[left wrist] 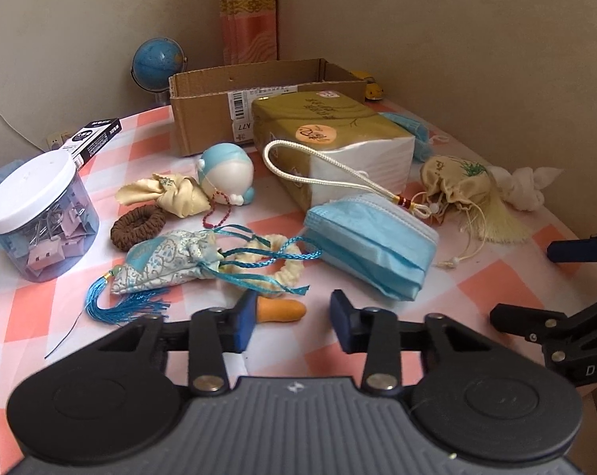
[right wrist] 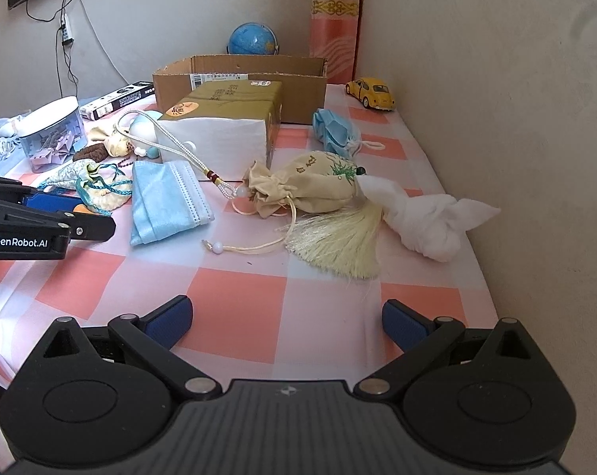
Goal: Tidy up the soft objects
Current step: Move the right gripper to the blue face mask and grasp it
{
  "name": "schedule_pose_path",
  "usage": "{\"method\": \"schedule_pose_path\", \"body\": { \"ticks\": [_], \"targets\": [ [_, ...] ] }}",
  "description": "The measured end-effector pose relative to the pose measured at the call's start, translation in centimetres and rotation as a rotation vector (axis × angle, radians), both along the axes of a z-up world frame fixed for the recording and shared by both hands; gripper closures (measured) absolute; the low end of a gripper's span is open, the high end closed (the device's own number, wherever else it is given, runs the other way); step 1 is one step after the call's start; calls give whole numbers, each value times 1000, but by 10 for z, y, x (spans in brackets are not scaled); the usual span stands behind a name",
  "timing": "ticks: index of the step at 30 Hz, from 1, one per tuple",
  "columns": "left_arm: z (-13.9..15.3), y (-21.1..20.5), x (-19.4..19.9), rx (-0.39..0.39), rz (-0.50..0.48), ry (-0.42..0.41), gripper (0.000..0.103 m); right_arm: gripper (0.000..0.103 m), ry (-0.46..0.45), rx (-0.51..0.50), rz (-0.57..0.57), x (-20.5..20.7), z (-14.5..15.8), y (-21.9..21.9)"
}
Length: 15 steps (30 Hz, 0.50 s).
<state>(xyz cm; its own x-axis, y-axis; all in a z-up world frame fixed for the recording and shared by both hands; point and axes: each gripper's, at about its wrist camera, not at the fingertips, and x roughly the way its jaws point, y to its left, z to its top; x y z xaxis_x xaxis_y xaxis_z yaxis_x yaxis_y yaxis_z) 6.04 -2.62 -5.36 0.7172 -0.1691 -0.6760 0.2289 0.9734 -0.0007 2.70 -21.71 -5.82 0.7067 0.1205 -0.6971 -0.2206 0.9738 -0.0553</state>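
Soft things lie on a pink checked table. A folded blue face mask (left wrist: 371,239) (right wrist: 166,204) lies mid-table. A blue patterned sachet (left wrist: 172,263) rests beside a cream scrunchie (left wrist: 272,267) and a brown scrunchie (left wrist: 138,226). A beige drawstring pouch with tassel (right wrist: 310,192) (left wrist: 457,190) lies next to a knotted white cloth (right wrist: 429,219). An open cardboard box (left wrist: 259,91) (right wrist: 239,79) stands at the back. My left gripper (left wrist: 292,318) is open, an orange soft piece (left wrist: 282,310) by its left finger. My right gripper (right wrist: 286,322) is open over bare table.
A tissue pack (left wrist: 330,138) lies before the box. A jar of binder clips (left wrist: 41,217), a globe (left wrist: 158,63), a yellow toy car (right wrist: 371,93), a black box (left wrist: 94,136), a round blue-white toy (left wrist: 229,174) and a second crumpled mask (right wrist: 334,130) are around. The wall runs along the right edge.
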Motion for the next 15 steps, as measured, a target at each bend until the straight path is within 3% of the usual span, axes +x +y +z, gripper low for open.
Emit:
{"method": "schedule_pose_path", "body": {
  "ticks": [3, 15],
  "targets": [
    [1, 4, -1, -9, 5, 11, 75, 0, 4, -5, 2, 0, 0, 1],
    [4, 23, -13, -30, -25, 29, 75, 0, -3, -26, 87, -3, 11, 28]
  ]
}}
